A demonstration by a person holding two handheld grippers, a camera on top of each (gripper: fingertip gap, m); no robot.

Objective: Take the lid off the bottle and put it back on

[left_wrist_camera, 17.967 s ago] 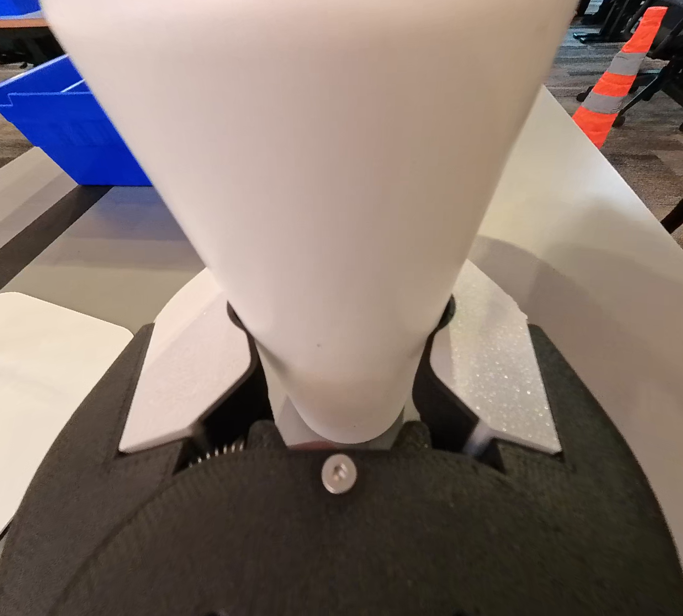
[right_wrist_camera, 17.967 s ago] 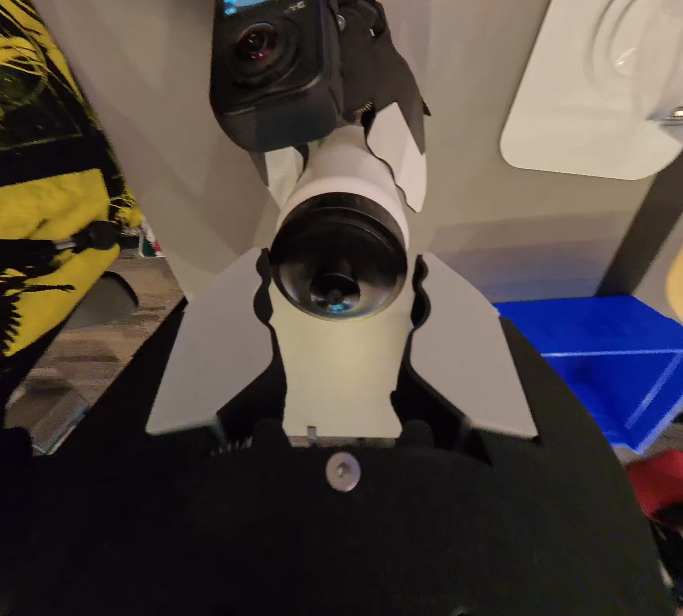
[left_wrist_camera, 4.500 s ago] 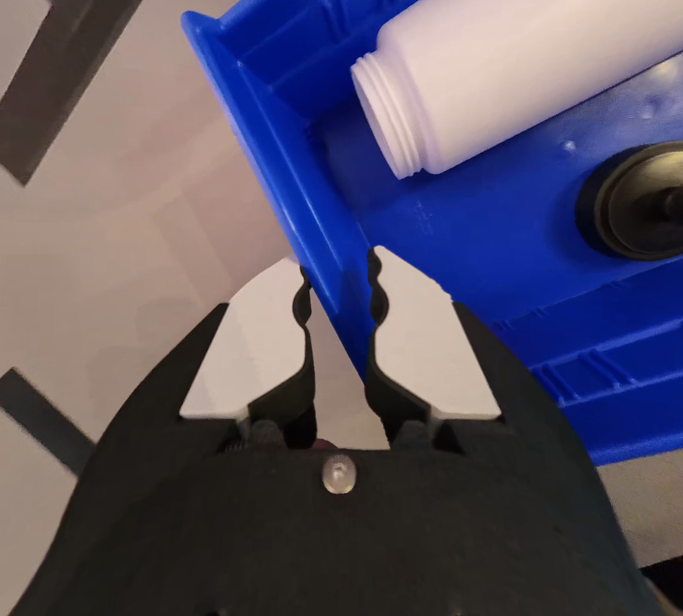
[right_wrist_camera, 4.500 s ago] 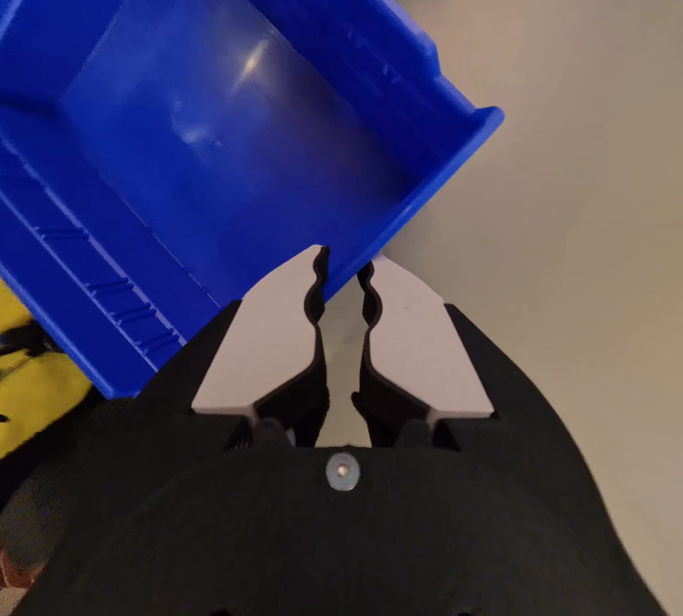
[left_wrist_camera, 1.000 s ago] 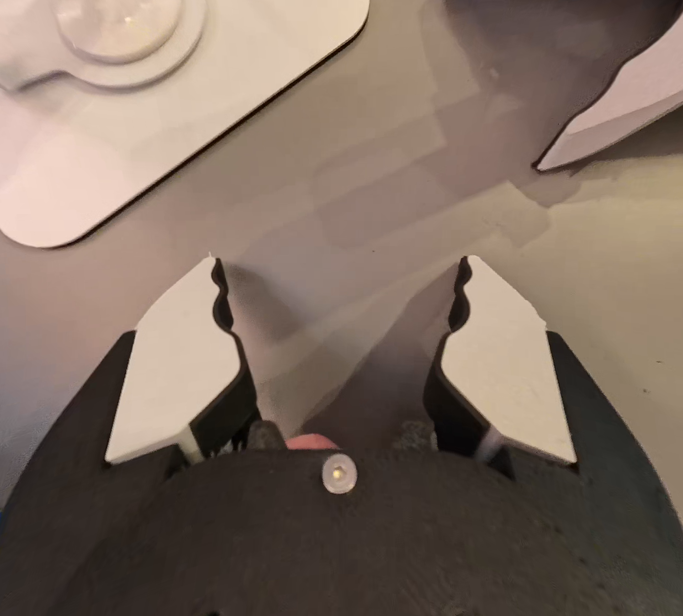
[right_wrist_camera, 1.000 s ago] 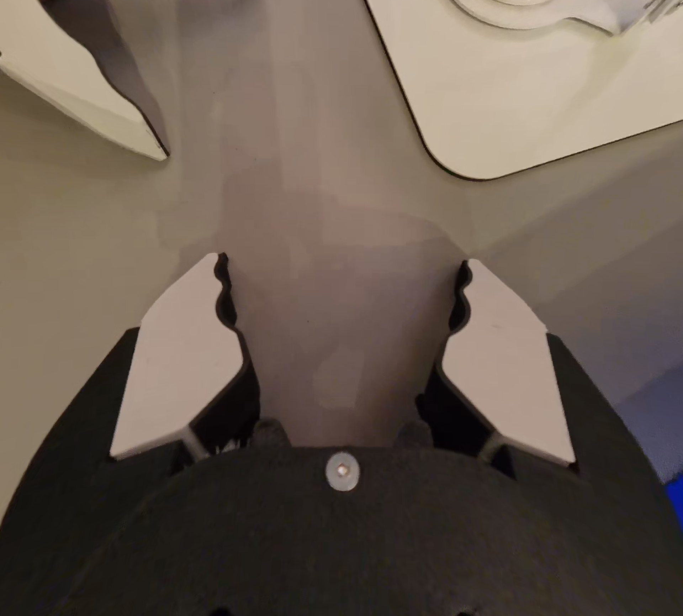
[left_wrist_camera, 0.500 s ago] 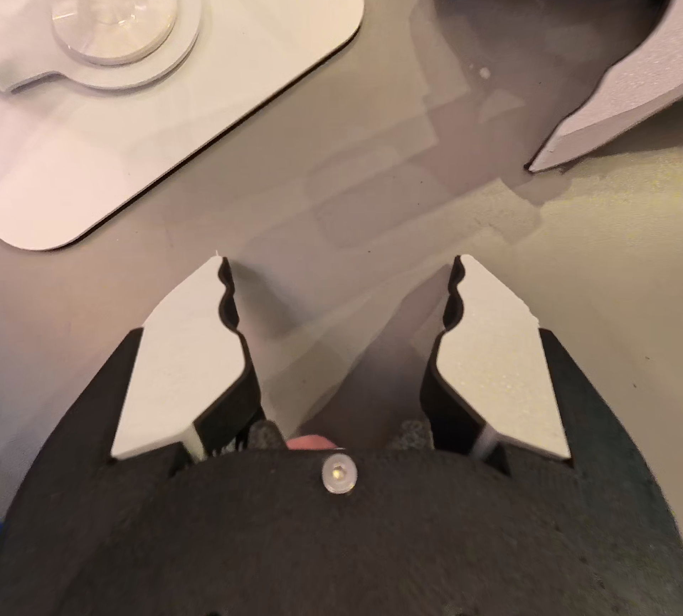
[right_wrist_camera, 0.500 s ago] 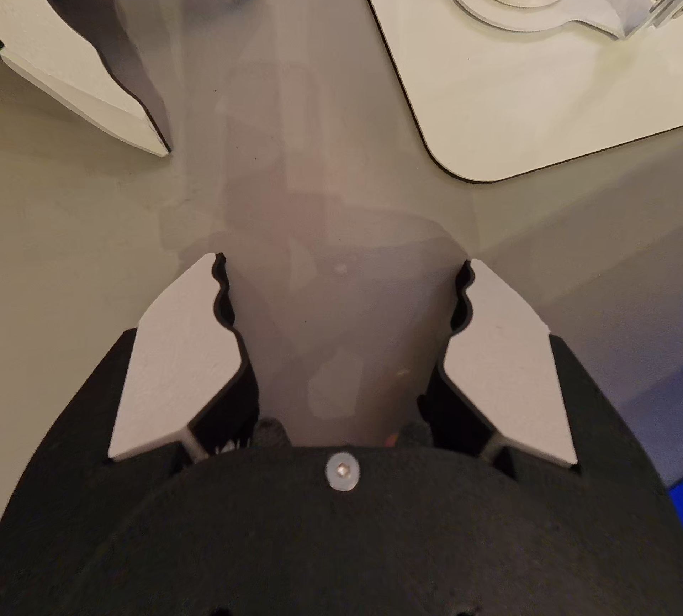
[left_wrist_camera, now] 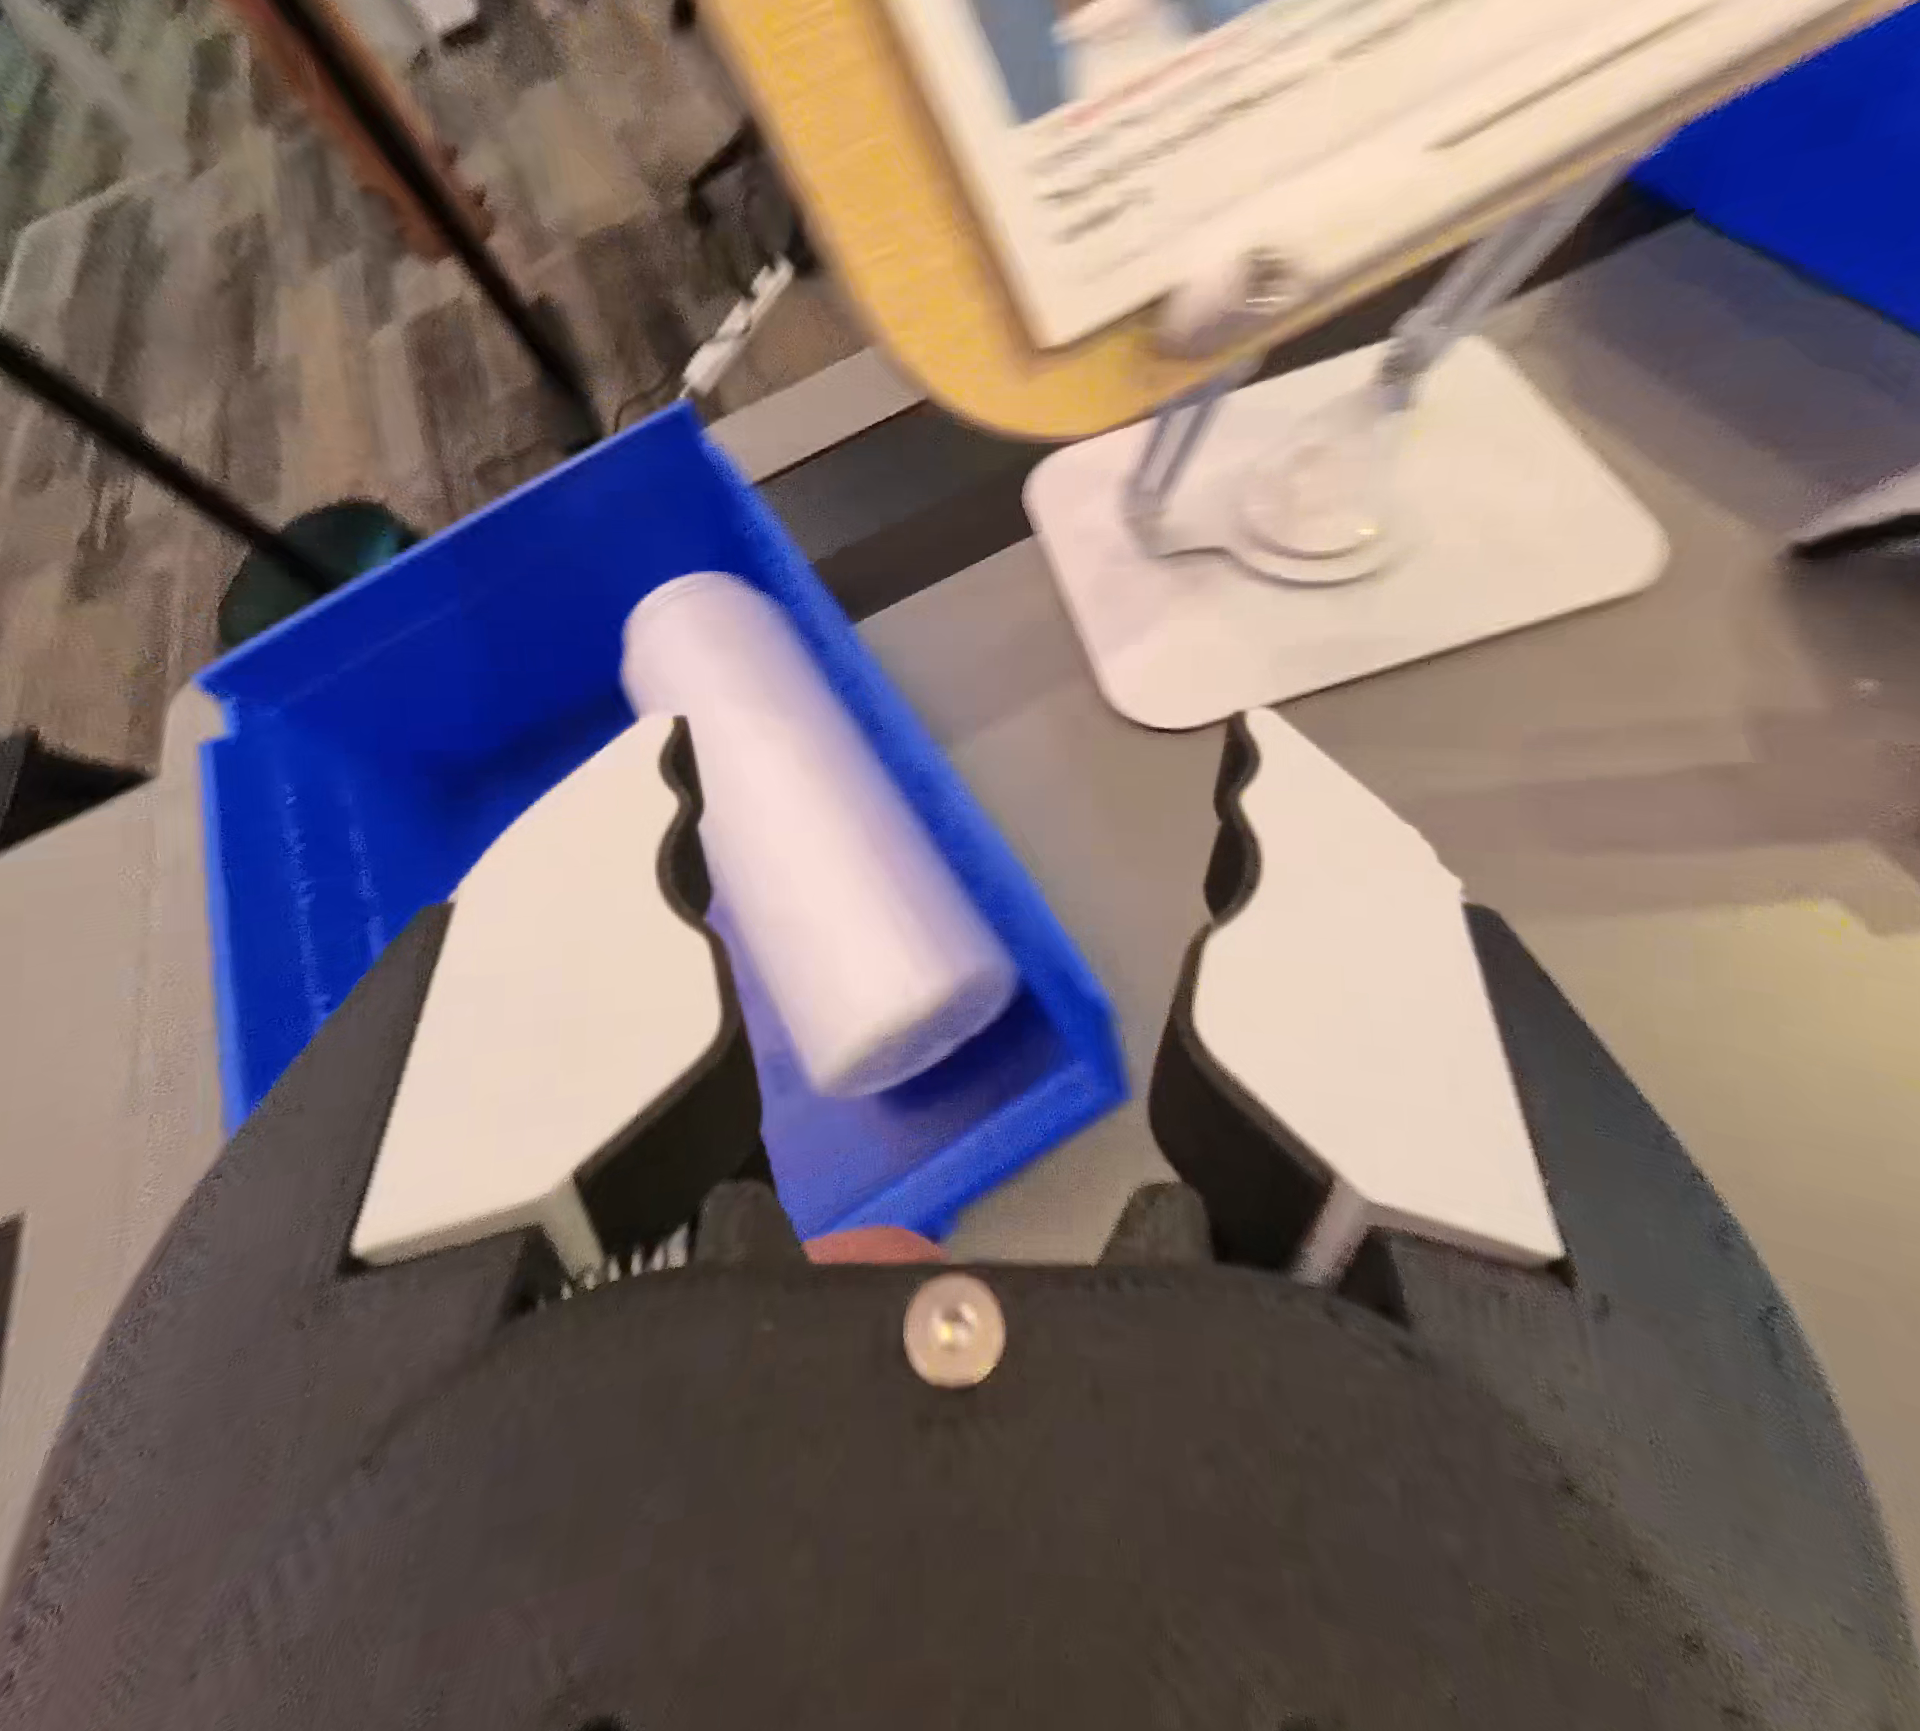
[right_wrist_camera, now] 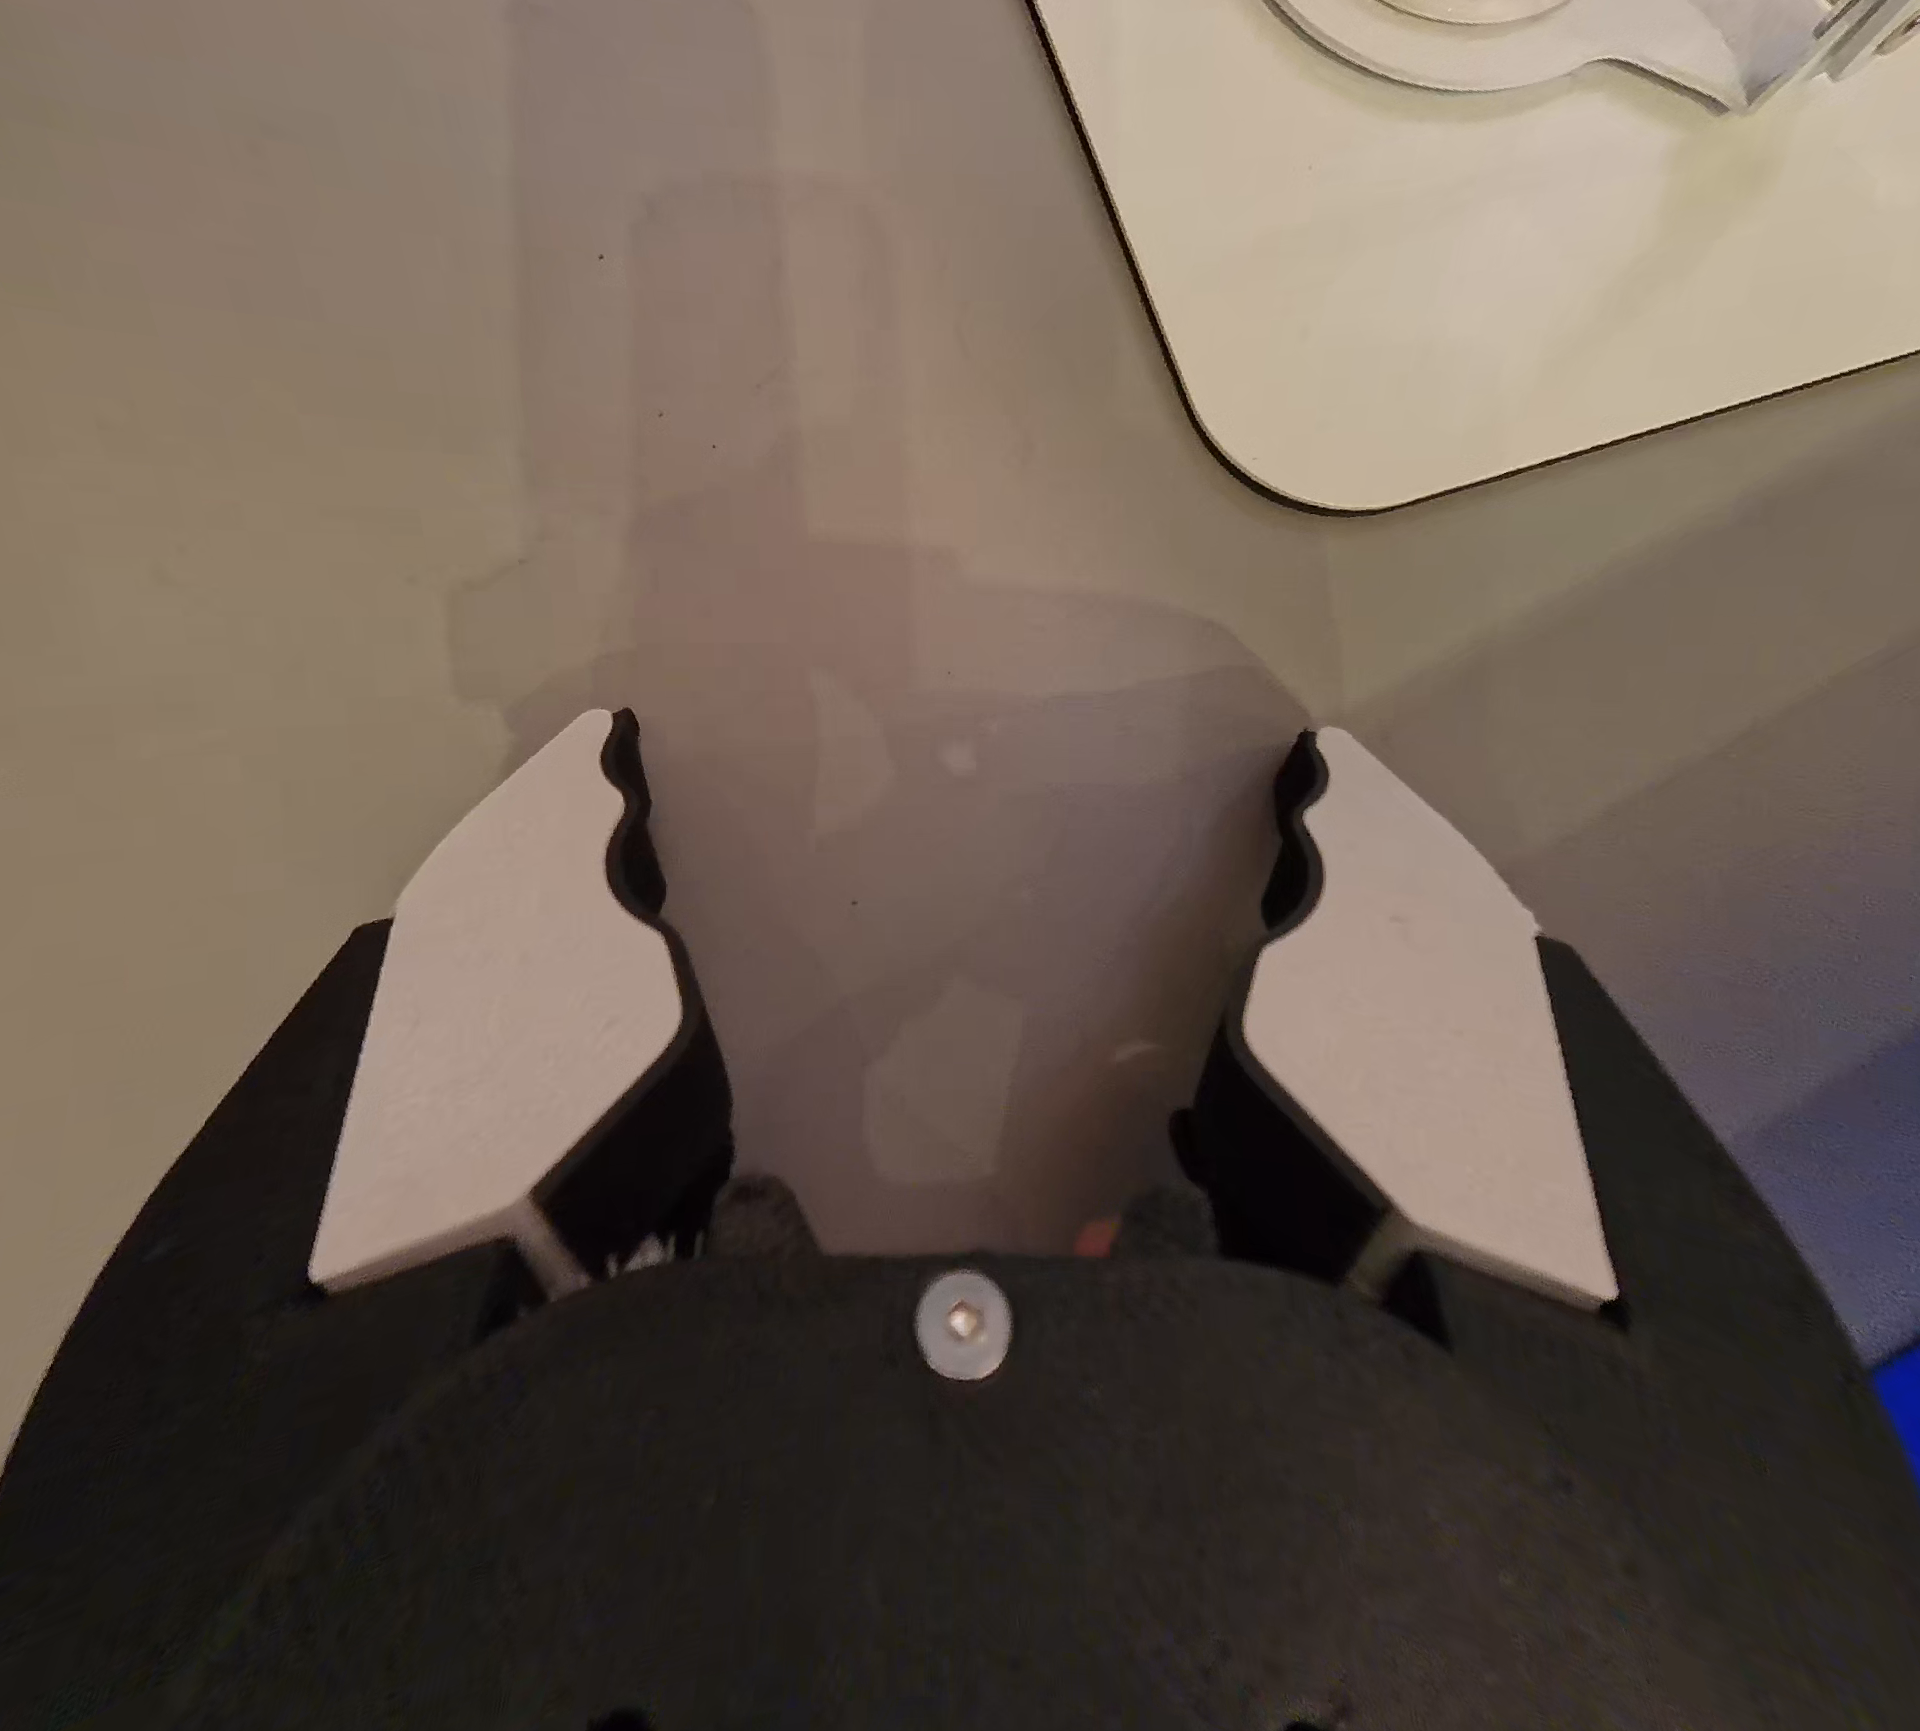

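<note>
A matt white plastic bottle [left_wrist_camera: 821, 840] is seen in a glossy blue plastic bin [left_wrist_camera: 416, 746]; the tabletop [right_wrist_camera: 260, 279] appears smooth and faintly reflective; rough black printed plastic and matt white fingers [right_wrist_camera: 509, 1006] are shown on the right gripper [right_wrist_camera: 961, 736].

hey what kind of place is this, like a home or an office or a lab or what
Probably an office or lab set up for recording tasks. Patterned carpet tiles cover the floor beyond a plain grey table, where a blue parts bin holds a white bottle and a printed instruction sheet stands on a clear stand.
</note>
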